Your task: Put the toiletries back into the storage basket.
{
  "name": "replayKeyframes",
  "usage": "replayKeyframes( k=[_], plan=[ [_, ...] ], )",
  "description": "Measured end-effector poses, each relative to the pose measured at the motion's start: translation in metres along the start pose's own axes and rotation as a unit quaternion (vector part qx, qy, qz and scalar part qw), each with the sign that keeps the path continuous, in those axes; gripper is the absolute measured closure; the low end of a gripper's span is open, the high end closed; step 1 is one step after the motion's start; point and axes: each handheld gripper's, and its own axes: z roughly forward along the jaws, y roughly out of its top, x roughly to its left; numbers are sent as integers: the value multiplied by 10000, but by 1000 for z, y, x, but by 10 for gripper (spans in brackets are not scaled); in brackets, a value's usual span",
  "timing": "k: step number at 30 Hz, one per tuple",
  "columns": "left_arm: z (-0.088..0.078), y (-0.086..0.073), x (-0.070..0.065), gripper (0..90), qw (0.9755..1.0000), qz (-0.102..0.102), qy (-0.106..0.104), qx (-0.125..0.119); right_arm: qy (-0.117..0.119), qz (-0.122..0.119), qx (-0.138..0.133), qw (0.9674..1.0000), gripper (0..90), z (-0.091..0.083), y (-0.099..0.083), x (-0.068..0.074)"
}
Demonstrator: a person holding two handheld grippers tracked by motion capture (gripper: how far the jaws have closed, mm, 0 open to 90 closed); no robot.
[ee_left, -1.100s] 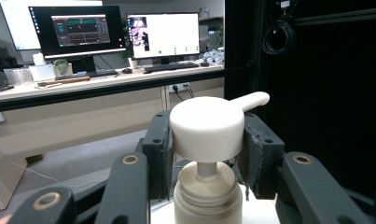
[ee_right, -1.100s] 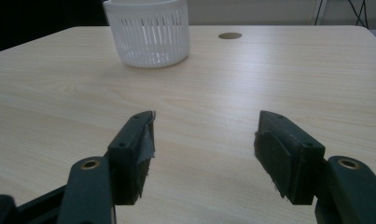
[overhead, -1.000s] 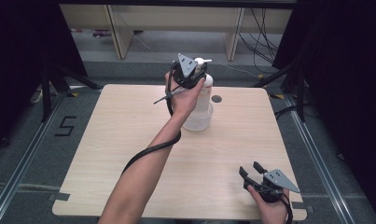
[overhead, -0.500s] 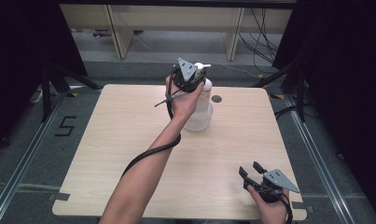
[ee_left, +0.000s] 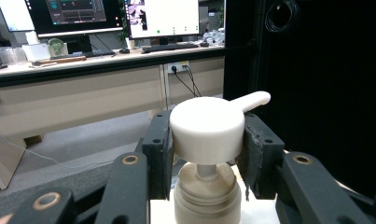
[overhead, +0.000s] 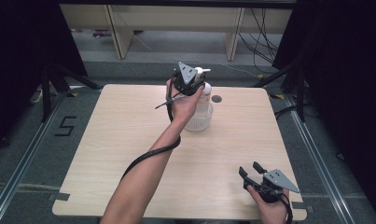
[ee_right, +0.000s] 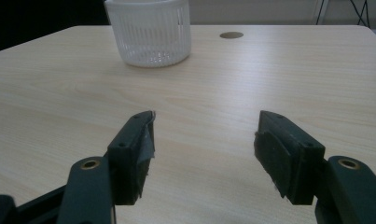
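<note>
Two grippers: my left gripper (ee_left: 208,154) clamps its jaws on the white pump head (ee_left: 209,128) of the bottle (overhead: 203,100), standing in a ribbed cup (ee_right: 149,31) mid-desk (overhead: 106,140); my right gripper (ee_right: 204,144) rests near the desk's edge, jaws wide, holding nothing.

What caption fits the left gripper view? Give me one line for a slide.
Left gripper jaws clamp the white pump head of a bottle.
</note>
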Motion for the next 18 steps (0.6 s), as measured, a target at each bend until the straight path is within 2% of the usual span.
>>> replayKeyframes(
  k=[1,4,5,7,8,14,15,16,17,18],
  plan=[
    [1,-1,0,591,10000,19,-44,7,29,69,38,10000,379,0,0,1],
    [2,-2,1,591,10000,88,-40,-26,29,69,44,10000,379,0,0,1],
    [1,-5,-1,590,10000,-51,-41,62,33,98,66,9999,379,-1,0,1],
    [1,-5,0,590,10000,-6,-2,76,29,102,63,9999,379,-1,0,1],
    [2,-6,0,590,9999,-61,-35,91,40,103,60,9999,379,-1,0,1],
    [2,-8,0,590,9999,-79,-35,109,38,60,43,10000,379,0,0,1],
    [2,-9,1,590,9999,-32,1,98,91,174,49,9998,379,1,-1,2],
    [2,-9,1,591,9999,-25,2,110,37,58,38,10000,378,0,0,1],
    [3,-10,0,590,9999,-92,-26,133,76,154,52,9998,378,1,-1,2],
    [3,-11,1,590,9998,-93,-34,145,80,150,62,9998,378,1,-1,2]
  ],
)
